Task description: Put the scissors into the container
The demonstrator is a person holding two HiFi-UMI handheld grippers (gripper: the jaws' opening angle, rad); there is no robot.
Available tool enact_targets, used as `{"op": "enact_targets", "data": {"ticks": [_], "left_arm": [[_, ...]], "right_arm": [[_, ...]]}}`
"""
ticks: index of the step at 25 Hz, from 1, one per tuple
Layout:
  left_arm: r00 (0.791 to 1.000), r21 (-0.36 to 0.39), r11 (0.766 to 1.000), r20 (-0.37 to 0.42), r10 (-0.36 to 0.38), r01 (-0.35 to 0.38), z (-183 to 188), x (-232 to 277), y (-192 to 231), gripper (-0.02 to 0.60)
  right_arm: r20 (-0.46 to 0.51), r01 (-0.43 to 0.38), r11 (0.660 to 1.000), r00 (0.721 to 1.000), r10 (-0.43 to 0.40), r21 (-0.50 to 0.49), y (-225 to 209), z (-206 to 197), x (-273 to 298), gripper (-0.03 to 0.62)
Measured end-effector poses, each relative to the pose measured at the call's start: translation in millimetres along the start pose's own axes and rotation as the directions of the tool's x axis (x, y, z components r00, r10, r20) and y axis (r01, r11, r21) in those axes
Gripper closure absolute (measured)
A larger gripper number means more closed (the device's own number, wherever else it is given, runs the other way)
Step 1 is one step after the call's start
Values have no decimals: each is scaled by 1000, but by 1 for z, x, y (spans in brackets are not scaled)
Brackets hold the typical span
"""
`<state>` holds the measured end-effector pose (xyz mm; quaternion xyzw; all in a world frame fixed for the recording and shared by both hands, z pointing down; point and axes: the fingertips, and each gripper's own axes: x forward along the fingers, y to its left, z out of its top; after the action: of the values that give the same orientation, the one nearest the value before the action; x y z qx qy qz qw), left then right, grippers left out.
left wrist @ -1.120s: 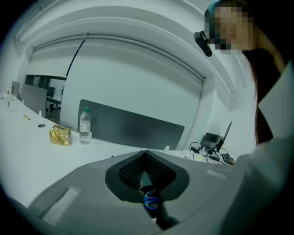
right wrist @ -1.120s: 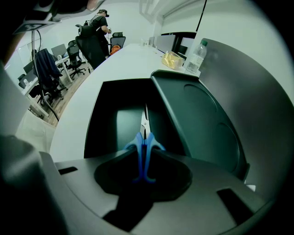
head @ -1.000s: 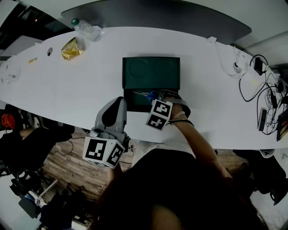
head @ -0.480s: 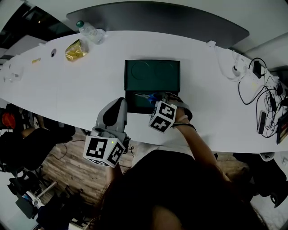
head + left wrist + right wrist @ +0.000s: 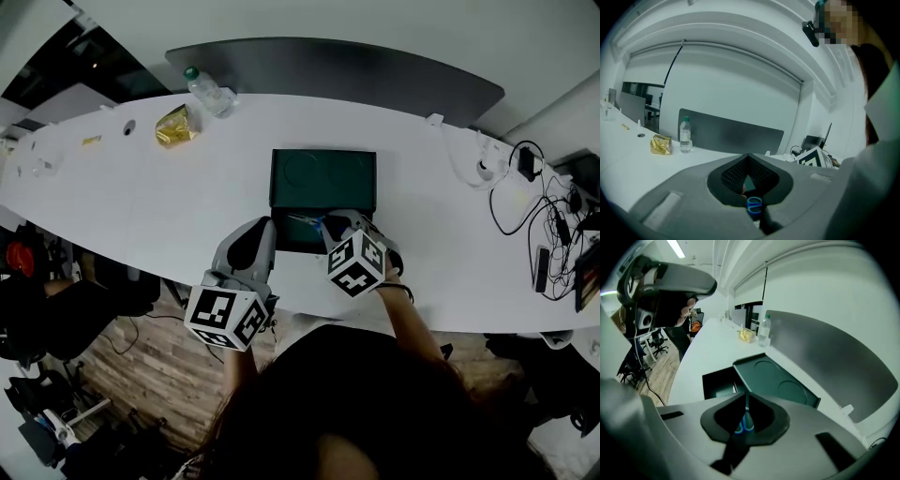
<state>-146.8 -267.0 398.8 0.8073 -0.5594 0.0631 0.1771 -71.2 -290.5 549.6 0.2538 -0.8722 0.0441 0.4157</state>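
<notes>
The dark green container stands open mid-table, its lid (image 5: 323, 169) lying back and its box (image 5: 292, 236) toward me. The scissors (image 5: 314, 221), with blue handles and a pale blade, hang over the box. My right gripper (image 5: 330, 225) has its jaws closing on them. In the right gripper view the scissors (image 5: 746, 423) stand between the jaws, blade toward the lid (image 5: 776, 380). My left gripper (image 5: 255, 242) rests shut at the table's front edge, left of the box. Past its jaws I see a blue scissors handle (image 5: 754, 205).
A water bottle (image 5: 208, 91) and a yellow packet (image 5: 176, 127) lie at the back left. Cables and chargers (image 5: 534, 202) crowd the right end. A grey partition (image 5: 328, 58) runs behind the table. The white table edge (image 5: 300, 305) is close below both grippers.
The head view has shifted, so everything sits a little lower and to the right. The right gripper stays over the box with the scissors. The left gripper has hardly moved.
</notes>
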Motion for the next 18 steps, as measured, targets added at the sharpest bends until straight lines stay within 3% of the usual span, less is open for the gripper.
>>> {"op": "enact_targets", "data": {"ticks": [11, 18], "left_arm": [[998, 39, 998, 31, -59, 58, 6, -29, -23, 569], [995, 58, 995, 46, -87, 84, 9, -50, -36, 569]], "right_arm": [[130, 131, 988, 982, -141, 79, -3, 21, -52, 585], [260, 208, 964, 933, -247, 167, -1, 41, -98, 585]]}}
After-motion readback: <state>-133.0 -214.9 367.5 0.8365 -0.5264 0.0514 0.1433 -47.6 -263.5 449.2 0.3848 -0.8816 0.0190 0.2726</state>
